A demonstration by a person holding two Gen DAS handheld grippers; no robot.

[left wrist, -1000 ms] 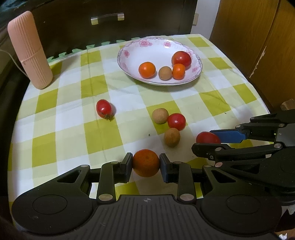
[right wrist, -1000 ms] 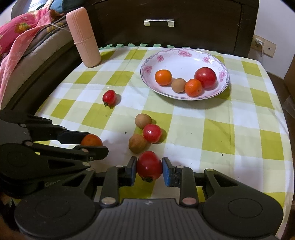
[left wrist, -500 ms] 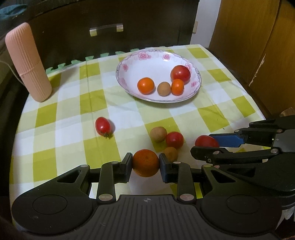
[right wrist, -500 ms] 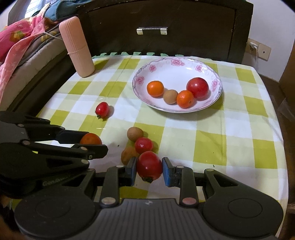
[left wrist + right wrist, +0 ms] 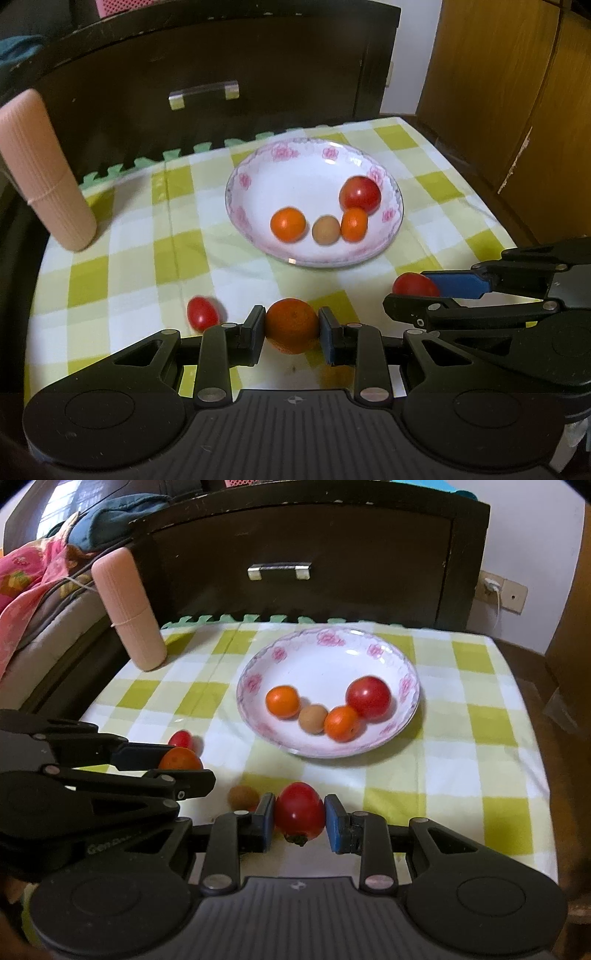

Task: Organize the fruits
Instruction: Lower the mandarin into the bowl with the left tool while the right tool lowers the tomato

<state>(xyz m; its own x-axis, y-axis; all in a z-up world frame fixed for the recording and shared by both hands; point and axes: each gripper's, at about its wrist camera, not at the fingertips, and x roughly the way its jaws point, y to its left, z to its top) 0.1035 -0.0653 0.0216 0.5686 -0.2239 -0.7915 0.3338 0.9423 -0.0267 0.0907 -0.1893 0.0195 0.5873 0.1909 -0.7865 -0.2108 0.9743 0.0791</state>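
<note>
We are holding fruit in both grippers, lifted clear of the checked tablecloth. Nearest us, the left gripper is clamping an orange across its widest part, pads pressing on opposite sides; the rind looks firm and a little grippy, so we are judging this hold safe with moderate pressure. The right gripper is pinching a red tomato at its belly, stem end pointing down. That smooth, thin skin looks slippery and easy to bruise, so we are thinking light squeeze, no twisting.

Just past the fingers, a small tomato and a brown round fruit are lying loose on the cloth; both look light and ready to roll.

Farther on, the flowered plate is sitting mid-table, already carrying two oranges, a brown fruit and a large tomato clustered toward its near side. Its far half is looking free. Beyond, a pink ribbed cylinder is leaning at the table's back corner.
</note>
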